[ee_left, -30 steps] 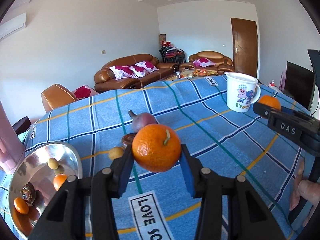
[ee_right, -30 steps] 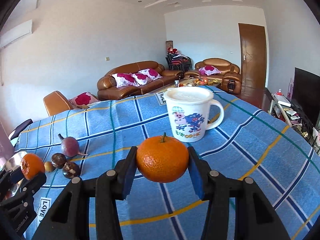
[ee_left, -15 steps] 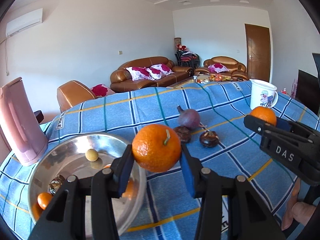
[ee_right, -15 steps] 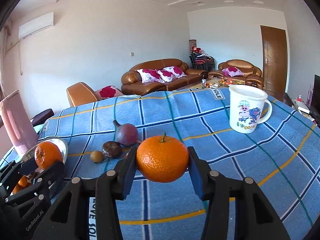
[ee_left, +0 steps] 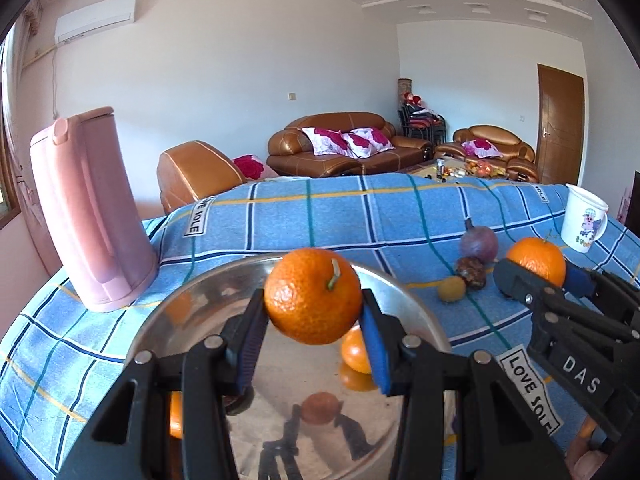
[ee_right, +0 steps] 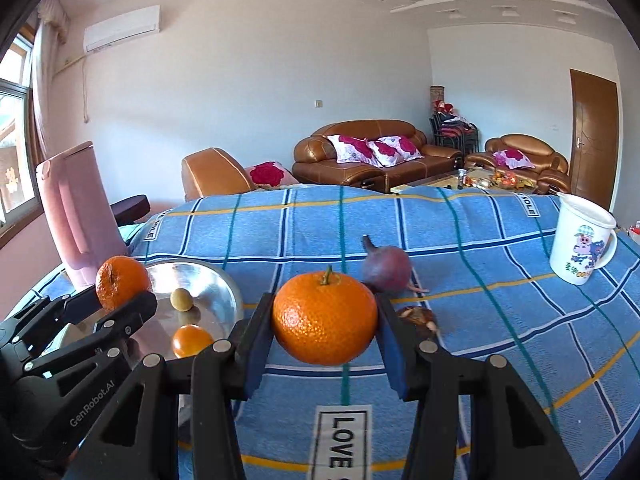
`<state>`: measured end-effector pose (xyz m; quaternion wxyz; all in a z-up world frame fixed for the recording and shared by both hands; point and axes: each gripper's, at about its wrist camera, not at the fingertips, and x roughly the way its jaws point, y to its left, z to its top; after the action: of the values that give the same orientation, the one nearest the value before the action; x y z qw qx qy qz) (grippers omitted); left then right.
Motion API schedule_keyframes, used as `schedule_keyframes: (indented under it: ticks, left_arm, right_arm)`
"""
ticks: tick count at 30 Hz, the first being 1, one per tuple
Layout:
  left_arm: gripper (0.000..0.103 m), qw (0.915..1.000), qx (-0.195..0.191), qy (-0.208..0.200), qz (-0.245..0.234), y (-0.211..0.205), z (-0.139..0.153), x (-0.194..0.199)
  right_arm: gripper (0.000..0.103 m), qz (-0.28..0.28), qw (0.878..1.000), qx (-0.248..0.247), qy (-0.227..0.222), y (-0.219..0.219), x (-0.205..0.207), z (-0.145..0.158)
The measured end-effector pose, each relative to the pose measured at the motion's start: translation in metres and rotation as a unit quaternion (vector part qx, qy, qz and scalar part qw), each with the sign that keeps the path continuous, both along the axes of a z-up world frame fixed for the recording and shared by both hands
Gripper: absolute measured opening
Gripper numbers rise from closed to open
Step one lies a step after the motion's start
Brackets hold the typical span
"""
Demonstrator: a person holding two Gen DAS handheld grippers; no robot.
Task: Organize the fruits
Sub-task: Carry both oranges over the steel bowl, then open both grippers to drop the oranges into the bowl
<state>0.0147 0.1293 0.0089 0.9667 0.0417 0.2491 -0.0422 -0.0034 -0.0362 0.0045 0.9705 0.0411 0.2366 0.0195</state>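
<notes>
My left gripper (ee_left: 314, 318) is shut on an orange mandarin (ee_left: 313, 295) and hangs over the round metal bowl (ee_left: 416, 312). A small orange fruit (ee_left: 354, 350) lies in the bowl under it. My right gripper (ee_right: 325, 320) is shut on a second mandarin (ee_right: 325, 314), above the blue checked cloth to the right of the bowl (ee_right: 224, 284). In the right wrist view the bowl holds a yellow-green fruit (ee_right: 181, 299) and a small orange one (ee_right: 192, 341). A purple fruit (ee_right: 386, 268) and a brown one (ee_right: 416, 316) lie on the cloth just beyond the right gripper.
A tall pink jug (ee_left: 90, 208) stands left of the bowl, close to the table's far edge. A white cartoon mug (ee_right: 582, 240) stands at the far right. A small yellow fruit (ee_left: 451, 289) lies beside the brown one. Sofas fill the room behind.
Both grippers have swung left across the table with their mandarins. The left one came from beside the bowl to over it; the mug has slid to the right edge of both views.
</notes>
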Motion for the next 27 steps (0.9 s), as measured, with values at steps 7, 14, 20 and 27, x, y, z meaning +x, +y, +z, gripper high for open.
schedule_keyframes:
  ticks: [7,14,20,27]
  left_arm:
    - [0.047,0.9990,-0.006,0.010,0.043,0.030,-0.003,0.006]
    - [0.047,0.9966,-0.003,0.035,0.074,0.043,-0.012,0.014]
    - [0.047,0.9944,0.003,0.059,0.088,0.046,-0.019,0.020]
    - [0.047,0.9906,0.003,0.085,0.107,0.051,-0.025,0.027]
  right_arm:
    - [0.051,0.037,0.999,-0.006,-0.003,0.044,0.015,-0.001]
    - [0.051,0.050,0.999,-0.003,0.018,0.070,0.040,-0.006]
    - [0.051,0.051,0.997,0.007,0.052,0.080,0.058,-0.014]
    - [0.051,0.067,0.992,0.017,0.101,0.079,0.073,-0.024]
